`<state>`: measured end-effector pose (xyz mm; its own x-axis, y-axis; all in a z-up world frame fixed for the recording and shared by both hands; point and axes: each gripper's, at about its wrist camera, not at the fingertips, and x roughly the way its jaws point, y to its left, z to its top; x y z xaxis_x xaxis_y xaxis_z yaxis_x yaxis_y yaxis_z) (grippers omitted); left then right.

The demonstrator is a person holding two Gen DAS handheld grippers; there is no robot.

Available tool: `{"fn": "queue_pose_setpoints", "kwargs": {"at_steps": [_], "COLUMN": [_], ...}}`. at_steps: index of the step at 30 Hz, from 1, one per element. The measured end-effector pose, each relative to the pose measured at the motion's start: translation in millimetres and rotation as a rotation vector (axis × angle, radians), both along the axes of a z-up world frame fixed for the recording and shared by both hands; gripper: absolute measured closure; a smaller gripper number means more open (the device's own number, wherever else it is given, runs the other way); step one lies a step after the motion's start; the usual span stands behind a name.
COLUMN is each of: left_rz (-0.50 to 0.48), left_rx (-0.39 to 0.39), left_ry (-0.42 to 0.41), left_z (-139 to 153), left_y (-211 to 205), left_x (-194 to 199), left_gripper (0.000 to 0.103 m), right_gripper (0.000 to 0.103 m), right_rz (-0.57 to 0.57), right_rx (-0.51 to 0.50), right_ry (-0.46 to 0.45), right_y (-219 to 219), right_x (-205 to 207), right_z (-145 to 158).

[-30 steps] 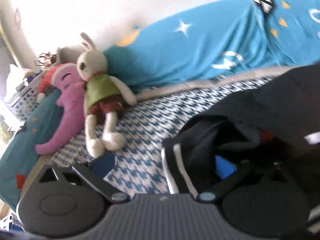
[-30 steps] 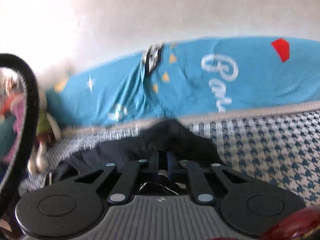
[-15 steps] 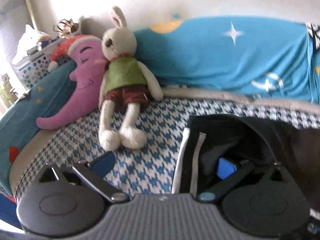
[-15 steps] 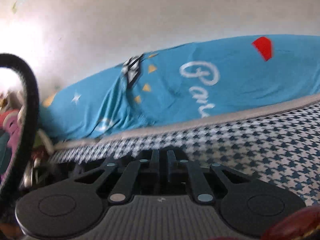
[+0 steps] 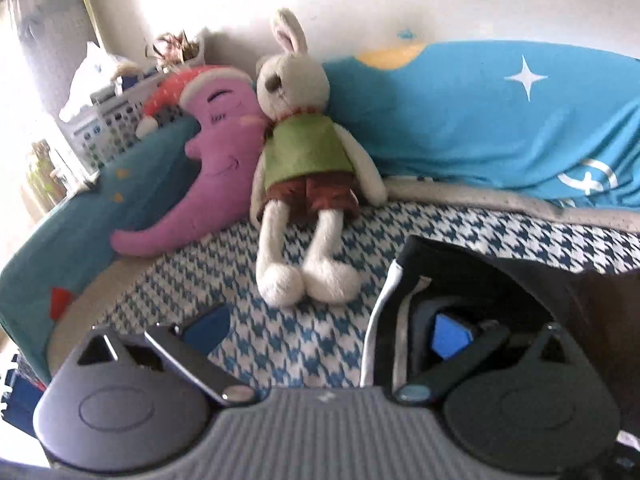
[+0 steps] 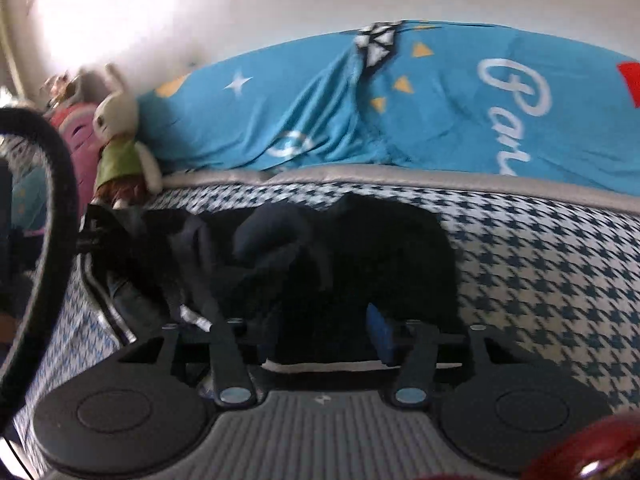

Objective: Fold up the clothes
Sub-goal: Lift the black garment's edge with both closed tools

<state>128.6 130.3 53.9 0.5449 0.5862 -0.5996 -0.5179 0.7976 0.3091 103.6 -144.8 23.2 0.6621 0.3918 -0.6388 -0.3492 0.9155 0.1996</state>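
A black garment with white stripes (image 5: pixel 472 280) lies crumpled on the houndstooth bed sheet (image 5: pixel 280 344). My left gripper (image 5: pixel 328 330) is open wide at the garment's left edge. Its right finger pad (image 5: pixel 450 336) sits inside a fold of the cloth, and its left pad (image 5: pixel 208 324) is over bare sheet. In the right wrist view the same garment (image 6: pixel 360 256) is heaped just ahead of my right gripper (image 6: pixel 288 324), which is open with dark cloth between its fingers. Only one blue pad (image 6: pixel 380 330) shows there; the other fingertip is lost against the dark cloth.
A plush rabbit (image 5: pixel 300 152) and a purple moon cushion (image 5: pixel 216 168) lean at the head of the bed. A blue quilt (image 6: pixel 400 100) is bunched along the wall. A white basket (image 5: pixel 116 120) stands far left. A black cable (image 6: pixel 56 200) loops at the left of the right wrist view.
My right gripper has gone from shut to open, and the garment now lies on the sheet in front of it. The left view has swung towards the toys; that gripper stays open.
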Motion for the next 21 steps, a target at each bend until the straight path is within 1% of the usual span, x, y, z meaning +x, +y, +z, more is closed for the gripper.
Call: {"fn": "queue_pose_setpoints", "kwargs": {"at_steps": [1, 3, 6, 7, 8, 9, 10, 11, 12, 15, 19, 21], "left_rz": [-0.006, -0.038, -0.086, -0.098, -0.103, -0.103, -0.104, -0.104, -0.112, -0.136, -0.167, -0.186], "left_rx": [0.002, 0.001, -0.058, -0.078, -0.088, -0.093, -0.096, -0.099, -0.116, -0.168, -0.235, -0.237], "left_ry": [0.000, 0.012, 0.021, 0.020, 0.018, 0.005, -0.008, -0.027, -0.030, -0.039, -0.050, -0.031], "left_z": [-0.8, -1.3, -0.1, 1.1, 1.8, 4.5, 7.4, 11.7, 12.8, 16.1, 20.3, 17.5], "left_y": [-0.1, -2.0, -3.1, -3.3, -3.8, -2.5, -1.2, 0.5, 2.0, 6.2, 11.6, 5.9], "left_x": [-2.0, -3.8, -7.7, -9.8, -11.8, -14.5, -17.1, -19.6, -21.6, -27.4, -34.9, -34.9], "left_gripper": [0.000, 0.000, 0.000, 0.000, 0.000, 0.000, 0.000, 0.000, 0.000, 0.000, 0.000, 0.000], "right_gripper": [0.047, 0.046, 0.046, 0.048, 0.053, 0.066, 0.076, 0.078, 0.086, 0.093, 0.095, 0.095], "right_rz": [0.012, 0.005, -0.004, -0.007, -0.010, -0.013, -0.016, -0.020, -0.028, -0.064, -0.144, -0.175], "right_rx": [-0.007, -0.028, -0.059, -0.069, -0.079, -0.090, -0.100, -0.105, -0.095, -0.051, 0.089, 0.133], "right_ry": [-0.001, -0.009, -0.021, -0.025, -0.029, -0.033, -0.036, -0.040, -0.042, -0.069, -0.111, -0.134], "right_y": [4.0, 9.8, 18.6, 21.5, 24.4, 27.3, 30.2, 32.0, 31.3, 29.6, 18.5, 13.4], "right_x": [-0.1, 1.7, 4.3, 5.2, 6.1, 7.0, 7.9, 8.9, 10.3, 15.4, 25.2, 31.1], "right_z": [-2.0, -4.7, -8.7, -10.0, -11.3, -12.6, -14.0, -14.4, -12.1, 0.2, 24.2, 34.1]}}
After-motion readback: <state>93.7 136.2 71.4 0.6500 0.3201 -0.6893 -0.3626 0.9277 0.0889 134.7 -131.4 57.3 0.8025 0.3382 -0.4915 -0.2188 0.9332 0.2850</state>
